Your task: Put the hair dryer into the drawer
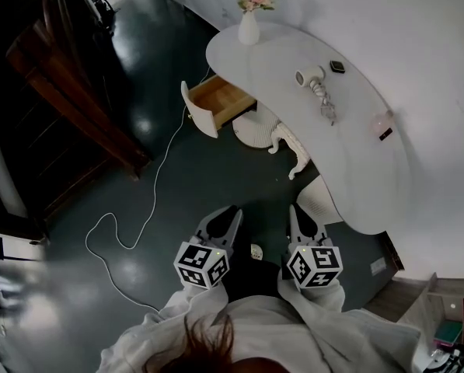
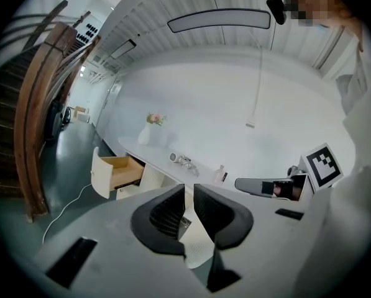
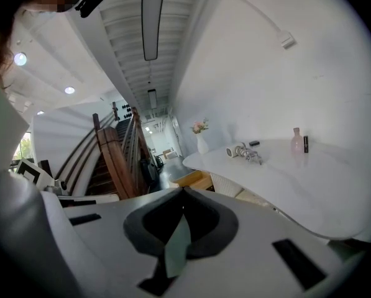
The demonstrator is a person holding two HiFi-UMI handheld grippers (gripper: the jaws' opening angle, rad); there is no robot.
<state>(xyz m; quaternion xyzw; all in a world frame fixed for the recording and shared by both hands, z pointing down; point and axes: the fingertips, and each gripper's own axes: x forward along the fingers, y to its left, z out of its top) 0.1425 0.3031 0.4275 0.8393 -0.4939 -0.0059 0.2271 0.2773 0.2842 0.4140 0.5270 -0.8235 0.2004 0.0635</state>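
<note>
The white hair dryer (image 1: 312, 78) lies on the curved white table (image 1: 294, 45), its cord bunched beside it toward the near edge. It also shows small and far off in both gripper views, hair dryer (image 2: 176, 159) and hair dryer (image 3: 238, 151). A wooden drawer (image 1: 216, 103) stands pulled out at the table's left end, and its inside looks empty. Both grippers hang low in front of the person, well short of the table. My left gripper (image 1: 230, 214) has a narrow gap between its jaws and holds nothing. My right gripper (image 1: 295, 213) is shut and empty, tips touching.
A white vase of pink flowers (image 1: 249, 22), a small black item (image 1: 337, 66) and a pink bottle (image 1: 381, 123) stand on the table. A white cable (image 1: 150, 200) snakes over the dark floor. A wooden staircase (image 1: 68, 76) rises at left. A ribbed white cabinet (image 1: 255, 130) sits under the table.
</note>
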